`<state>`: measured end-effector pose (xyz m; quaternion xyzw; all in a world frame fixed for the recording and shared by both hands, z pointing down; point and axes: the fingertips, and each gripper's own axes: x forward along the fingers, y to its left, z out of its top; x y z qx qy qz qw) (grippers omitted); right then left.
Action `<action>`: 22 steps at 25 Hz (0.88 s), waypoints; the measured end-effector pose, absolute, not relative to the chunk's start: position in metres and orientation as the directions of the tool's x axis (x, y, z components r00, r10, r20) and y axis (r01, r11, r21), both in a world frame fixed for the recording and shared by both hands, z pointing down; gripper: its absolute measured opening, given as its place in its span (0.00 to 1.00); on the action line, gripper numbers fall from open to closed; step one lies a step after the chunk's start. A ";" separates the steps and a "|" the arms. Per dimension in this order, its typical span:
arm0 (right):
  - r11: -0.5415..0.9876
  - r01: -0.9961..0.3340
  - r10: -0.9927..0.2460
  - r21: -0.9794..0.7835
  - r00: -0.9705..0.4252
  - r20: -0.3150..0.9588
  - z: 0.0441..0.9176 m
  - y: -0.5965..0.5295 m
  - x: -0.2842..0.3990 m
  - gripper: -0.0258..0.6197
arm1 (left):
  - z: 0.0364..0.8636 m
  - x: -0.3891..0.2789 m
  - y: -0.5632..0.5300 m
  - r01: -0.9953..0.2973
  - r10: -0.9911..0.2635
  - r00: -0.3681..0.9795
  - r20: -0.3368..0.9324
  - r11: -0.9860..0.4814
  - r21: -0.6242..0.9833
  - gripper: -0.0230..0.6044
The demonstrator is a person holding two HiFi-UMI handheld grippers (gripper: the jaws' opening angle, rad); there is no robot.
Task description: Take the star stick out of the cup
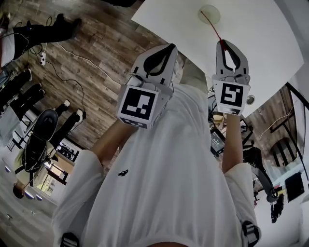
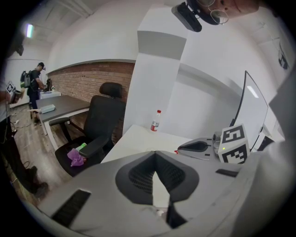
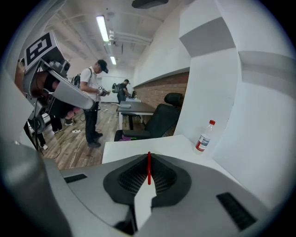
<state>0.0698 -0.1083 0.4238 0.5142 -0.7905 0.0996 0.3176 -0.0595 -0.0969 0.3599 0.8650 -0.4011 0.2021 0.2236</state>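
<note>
A thin red stick runs from inside the pale round cup on the white table to my right gripper. That gripper is shut on the stick's near end. In the right gripper view the red stick stands pinched between the two pads of the right gripper. No star end shows in any view. My left gripper hovers at the table's near edge, left of the right one, shut with nothing in it. The left gripper view shows the left gripper with its jaws together.
A plastic bottle with a red cap stands at the table's far side by the white wall. A black office chair sits left of the table. Two people stand on the wooden floor further off. Cables lie on the floor.
</note>
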 end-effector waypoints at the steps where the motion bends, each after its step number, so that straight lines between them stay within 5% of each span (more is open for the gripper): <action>1: 0.452 -0.876 -0.751 0.171 -0.269 0.604 0.422 -0.108 0.070 0.07 | 0.359 -0.060 -0.097 -0.785 -0.605 0.596 0.528 -0.578 0.224 0.03; 22: 0.393 -0.905 -0.798 0.164 -0.247 0.549 0.378 -0.096 0.066 0.07 | 0.344 -0.067 -0.100 -0.776 -0.633 0.612 0.474 -0.598 0.204 0.03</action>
